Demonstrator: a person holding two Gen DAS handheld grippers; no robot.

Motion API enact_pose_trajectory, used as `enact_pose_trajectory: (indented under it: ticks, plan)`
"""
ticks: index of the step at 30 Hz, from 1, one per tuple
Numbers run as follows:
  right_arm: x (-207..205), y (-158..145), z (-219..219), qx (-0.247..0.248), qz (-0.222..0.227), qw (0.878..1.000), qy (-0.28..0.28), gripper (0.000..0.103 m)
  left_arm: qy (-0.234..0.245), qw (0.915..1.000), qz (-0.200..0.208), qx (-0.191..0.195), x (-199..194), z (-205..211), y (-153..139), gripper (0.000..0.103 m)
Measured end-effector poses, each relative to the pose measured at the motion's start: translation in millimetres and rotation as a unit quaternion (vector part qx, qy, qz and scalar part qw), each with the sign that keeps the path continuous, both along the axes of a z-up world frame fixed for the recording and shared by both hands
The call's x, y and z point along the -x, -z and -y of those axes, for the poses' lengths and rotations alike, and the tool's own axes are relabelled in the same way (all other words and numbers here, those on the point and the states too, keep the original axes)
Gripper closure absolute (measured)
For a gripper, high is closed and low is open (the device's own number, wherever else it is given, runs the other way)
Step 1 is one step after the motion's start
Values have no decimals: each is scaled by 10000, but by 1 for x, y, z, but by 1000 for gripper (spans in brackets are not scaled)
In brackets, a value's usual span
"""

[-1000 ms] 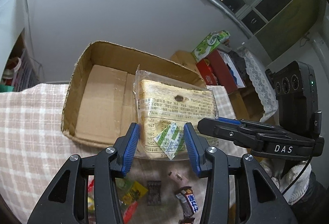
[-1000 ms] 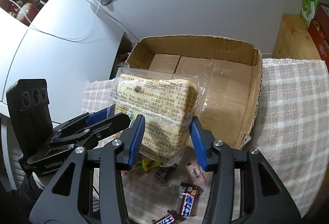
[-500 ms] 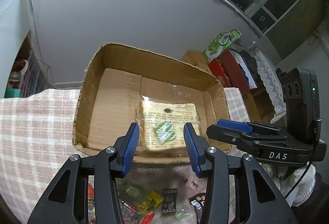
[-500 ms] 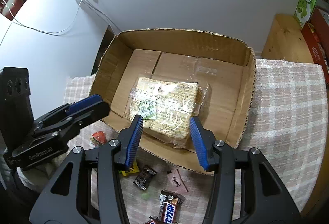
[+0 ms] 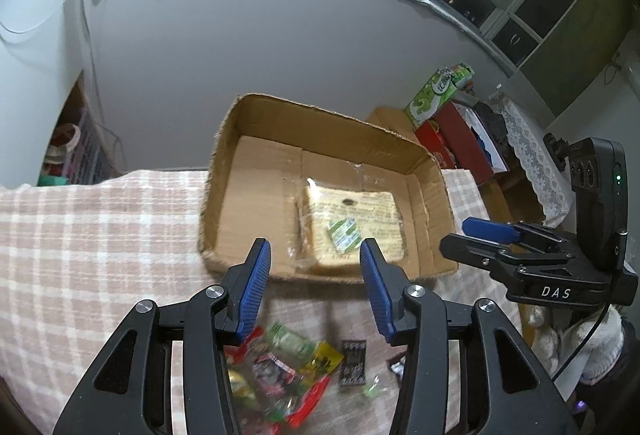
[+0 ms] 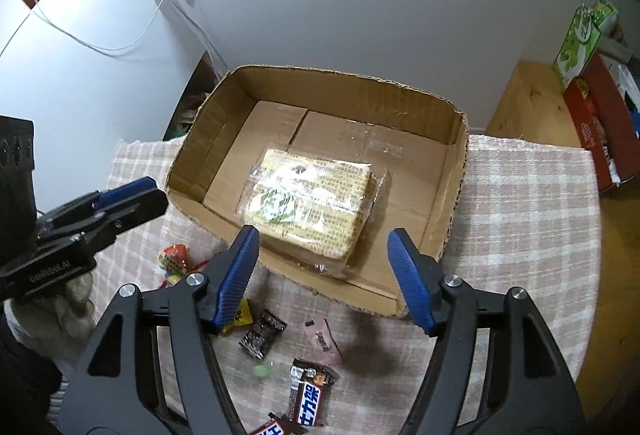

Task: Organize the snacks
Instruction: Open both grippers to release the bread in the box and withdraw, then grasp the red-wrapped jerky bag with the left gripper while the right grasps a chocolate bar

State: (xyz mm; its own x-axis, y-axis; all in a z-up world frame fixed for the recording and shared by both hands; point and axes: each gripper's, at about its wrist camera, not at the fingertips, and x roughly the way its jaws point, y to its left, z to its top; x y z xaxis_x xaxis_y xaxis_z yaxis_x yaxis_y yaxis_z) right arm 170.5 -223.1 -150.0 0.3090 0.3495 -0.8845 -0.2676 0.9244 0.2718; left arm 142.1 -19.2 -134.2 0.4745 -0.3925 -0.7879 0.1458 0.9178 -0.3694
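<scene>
Both my claws gape with nothing in them, the left gripper [image 5: 314, 281] and right gripper [image 6: 324, 271]; the wrapped bread [image 6: 310, 201] lies flat in the cardboard box [image 6: 456, 171] ahead of them. The loose candies [image 5: 288, 367] lie below and just behind my left fingertips, nearer that claw, I judge.

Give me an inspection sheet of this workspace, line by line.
Surface: checked cloth covering the table.
Job's things: cardboard box open, wrapped bread pack lying flat inside; loose snacks on the cloth in front of the box, chocolate bar among them.
Clutter: green carton and red box beside the table.
Grippers: left gripper open, empty; right gripper open, empty.
Cables: white cable along the wall.
Surroundings: grey wall, windows upper right.
</scene>
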Motion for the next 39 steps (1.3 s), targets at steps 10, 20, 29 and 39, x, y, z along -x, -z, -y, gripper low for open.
enact_pose_trajectory:
  ticks: [10,20,29,39]
  plan:
    - [49,-6,5,45,239,9996,-157,20,-241,9995,43,-215,49,-29,-6,55]
    - [92,4,18,517,66,9986,39,20,-634,9970,-302,-333,105,-57,13,44]
    - [127,34,34,294,-435,9979,377,20,-670,9948,-745,173,132,-53,40,44]
    - [137,54,22,175,-762,9966,265,26,-784,9871,-1197,721,124,-51,69,44]
